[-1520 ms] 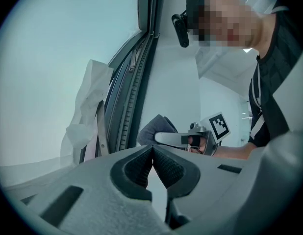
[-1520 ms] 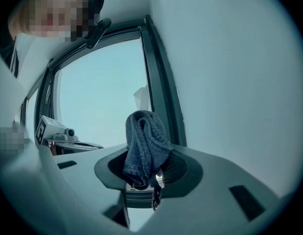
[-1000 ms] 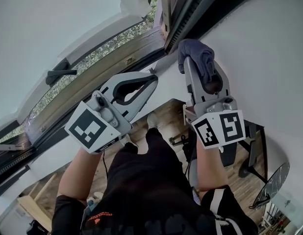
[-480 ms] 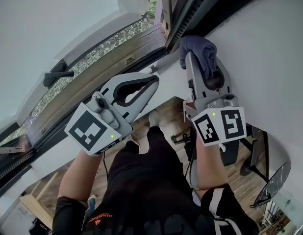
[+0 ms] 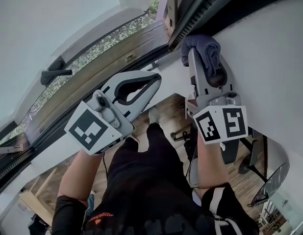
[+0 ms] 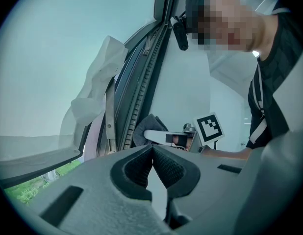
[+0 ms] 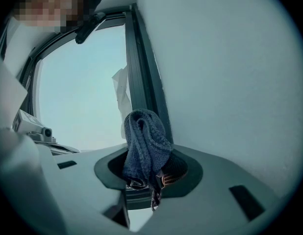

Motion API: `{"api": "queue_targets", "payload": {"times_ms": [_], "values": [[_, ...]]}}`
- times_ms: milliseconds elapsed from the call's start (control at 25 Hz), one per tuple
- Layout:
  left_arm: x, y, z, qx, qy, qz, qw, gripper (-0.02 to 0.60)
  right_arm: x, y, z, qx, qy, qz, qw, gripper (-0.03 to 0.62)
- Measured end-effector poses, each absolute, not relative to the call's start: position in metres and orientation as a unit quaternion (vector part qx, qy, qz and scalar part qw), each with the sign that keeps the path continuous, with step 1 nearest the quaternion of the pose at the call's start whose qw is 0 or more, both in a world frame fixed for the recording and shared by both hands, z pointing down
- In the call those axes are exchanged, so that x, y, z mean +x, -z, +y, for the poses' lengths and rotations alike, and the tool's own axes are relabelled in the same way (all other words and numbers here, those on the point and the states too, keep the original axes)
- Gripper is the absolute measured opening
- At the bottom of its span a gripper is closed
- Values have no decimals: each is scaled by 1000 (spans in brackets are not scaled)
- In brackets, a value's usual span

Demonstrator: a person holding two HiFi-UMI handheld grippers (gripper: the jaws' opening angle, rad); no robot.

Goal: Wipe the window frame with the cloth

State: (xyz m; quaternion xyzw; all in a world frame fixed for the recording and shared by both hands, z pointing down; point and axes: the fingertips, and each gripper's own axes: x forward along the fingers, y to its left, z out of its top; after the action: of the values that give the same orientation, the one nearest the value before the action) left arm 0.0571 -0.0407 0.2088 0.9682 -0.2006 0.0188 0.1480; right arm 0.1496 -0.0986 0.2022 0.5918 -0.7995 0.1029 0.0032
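Observation:
A dark blue knitted cloth (image 5: 204,50) is bunched between the jaws of my right gripper (image 5: 206,65), which is shut on it. The cloth presses against the dark window frame (image 5: 200,9) where it meets the white wall. In the right gripper view the cloth (image 7: 144,141) stands up from the jaws in front of the frame's upright (image 7: 141,82). My left gripper (image 5: 155,78) hovers to the left, shut and holding nothing. In the left gripper view its pads (image 6: 141,165) meet, with the cloth (image 6: 146,129) and the ribbed frame (image 6: 141,87) beyond them.
A black window handle (image 5: 56,74) sticks out at the left of the sash. A crumpled white sheet (image 6: 97,92) hangs on the frame. The white wall (image 5: 269,58) runs along the right. Wooden floor (image 5: 173,111) and a black stand (image 5: 249,155) lie far below.
My right gripper has slid the cloth a little further up and right along the frame's edge. The left gripper has barely shifted.

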Motion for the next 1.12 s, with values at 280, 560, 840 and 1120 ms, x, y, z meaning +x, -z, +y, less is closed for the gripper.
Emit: {"api": "queue_targets", "payload": {"times_ms": [280,560,840,1120], "values": [[57,-232,-43,965,-24,-198,173,20,148,-227,-104,594,-113,-797,11,127],[55,-247,-42,961,-34,-198,188,20,149,-246,-105,594,-126,-794,15,127],[53,-258,-42,960,-34,-200,194,20,149,-263,-106,594,-134,-793,18,127],[54,-270,-39,958,-42,-200,201,20,151,-282,-106,595,-147,-790,20,127]]}}
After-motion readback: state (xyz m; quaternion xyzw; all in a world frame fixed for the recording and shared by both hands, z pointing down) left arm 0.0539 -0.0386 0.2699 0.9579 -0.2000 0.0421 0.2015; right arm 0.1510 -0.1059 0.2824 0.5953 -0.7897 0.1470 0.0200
